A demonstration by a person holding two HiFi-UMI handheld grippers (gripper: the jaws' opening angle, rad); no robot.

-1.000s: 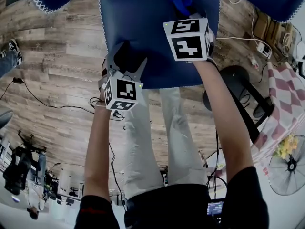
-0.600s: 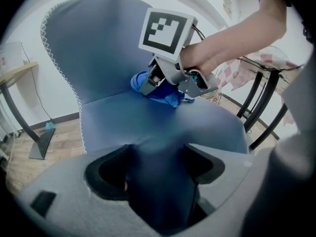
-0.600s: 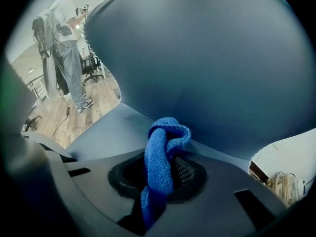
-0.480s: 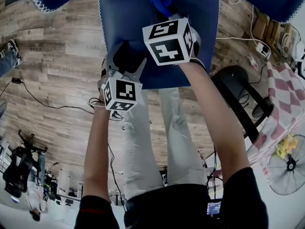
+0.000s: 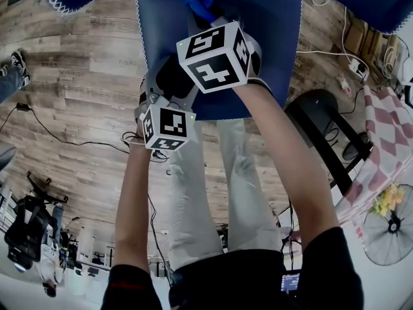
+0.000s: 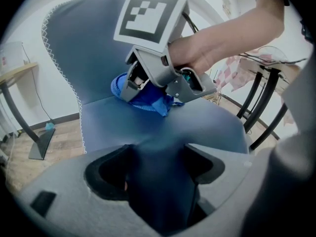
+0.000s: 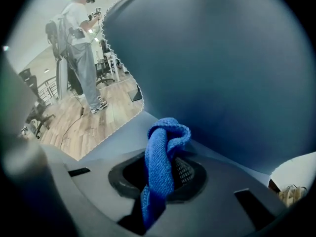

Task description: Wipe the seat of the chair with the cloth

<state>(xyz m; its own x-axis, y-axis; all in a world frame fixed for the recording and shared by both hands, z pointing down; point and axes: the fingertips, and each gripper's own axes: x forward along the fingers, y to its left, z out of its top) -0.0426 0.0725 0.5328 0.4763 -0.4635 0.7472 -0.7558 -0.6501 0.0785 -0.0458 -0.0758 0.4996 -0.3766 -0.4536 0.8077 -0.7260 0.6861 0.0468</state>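
My right hand-held gripper (image 7: 159, 184) is clamped on the blue cloth (image 7: 162, 147) and holds it on the chair seat (image 6: 207, 125); my left hand-held gripper (image 6: 158, 177) is closed on the seat's edge

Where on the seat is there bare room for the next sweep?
Bare seat lies between the cloth and the left gripper, out to the right front corner, plus a strip along the white-stitched edge. Crowded: at the backrest, where the right gripper holds the cloth, and the front edge, clamped by the left gripper.
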